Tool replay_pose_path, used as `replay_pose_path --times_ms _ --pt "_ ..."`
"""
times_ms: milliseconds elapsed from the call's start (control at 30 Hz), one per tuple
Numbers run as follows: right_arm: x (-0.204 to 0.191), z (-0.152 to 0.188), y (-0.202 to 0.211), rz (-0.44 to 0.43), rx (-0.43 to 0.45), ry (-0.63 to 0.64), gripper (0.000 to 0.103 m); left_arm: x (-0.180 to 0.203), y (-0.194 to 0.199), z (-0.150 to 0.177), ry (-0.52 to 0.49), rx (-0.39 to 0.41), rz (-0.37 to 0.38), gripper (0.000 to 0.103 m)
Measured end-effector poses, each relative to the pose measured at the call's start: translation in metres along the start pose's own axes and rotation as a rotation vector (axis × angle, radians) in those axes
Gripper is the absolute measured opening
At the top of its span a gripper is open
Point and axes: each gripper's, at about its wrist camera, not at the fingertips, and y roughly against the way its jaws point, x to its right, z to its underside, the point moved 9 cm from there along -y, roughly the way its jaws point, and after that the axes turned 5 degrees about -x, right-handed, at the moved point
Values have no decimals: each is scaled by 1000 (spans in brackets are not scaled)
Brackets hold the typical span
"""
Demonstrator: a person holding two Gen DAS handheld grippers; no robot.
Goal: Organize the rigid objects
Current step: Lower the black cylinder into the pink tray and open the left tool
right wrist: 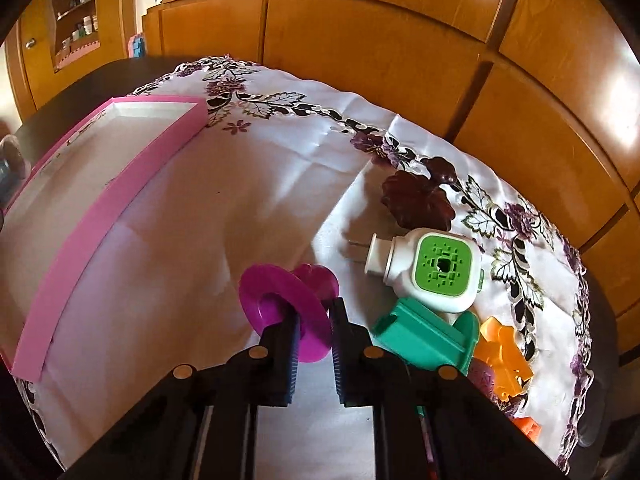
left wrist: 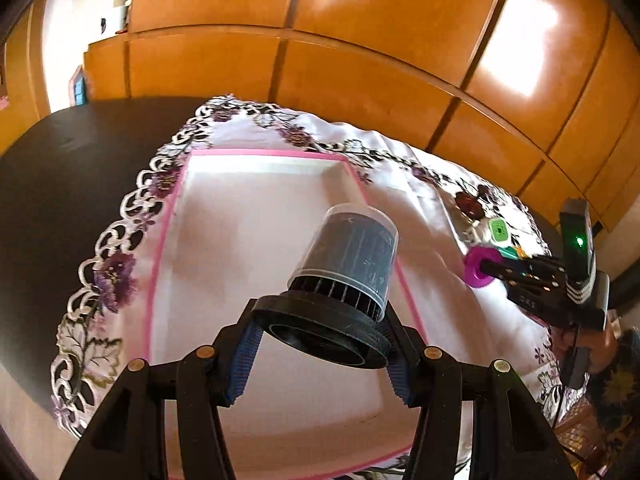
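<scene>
Left gripper [left wrist: 324, 350]: your fingers are clamped on the wide black base of a black cylinder with a clear cap [left wrist: 348, 260]; it tilts up and away from you, held over the pink-rimmed tray [left wrist: 160, 240]; whether it touches the tray floor you cannot tell
Right gripper [right wrist: 314, 334]: your fingers are closed on a magenta spool-like piece [right wrist: 288, 300], gripping it between its two flanges; from the left wrist view it hangs just right of the tray
Tray: white inside, pink walls, lying on the embroidered white tablecloth [right wrist: 280, 168] towards its left side
Pile by your right gripper: a white plug-in device with a green face [right wrist: 432, 270], prongs pointing left; a teal plastic block [right wrist: 424, 336] touching its lower edge; an orange plastic piece [right wrist: 504, 352] just right of the teal one; a dark red leaf-shaped item [right wrist: 416, 196] behind them
Backdrop: orange wooden cabinet doors [right wrist: 360, 32] beyond the dark table [left wrist: 60, 184]
</scene>
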Motion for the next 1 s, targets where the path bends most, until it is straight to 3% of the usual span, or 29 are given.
replay_pose_path --times_ms 467,800,933,1000 --pt "2 0 -2 -10 -10 -18 13 -50 -27 -33 58 -51 -73 57" --pt "2 0 -3 5 -12 -16 13 -79 -72 -70 72 -64 -238 58" --pt "2 0 -4 6 -11 -12 13 -84 -78 -75 66 -60 -265 62" --pt "2 0 -4 7 -11 -12 13 -80 -72 -73 63 -45 -261 69"
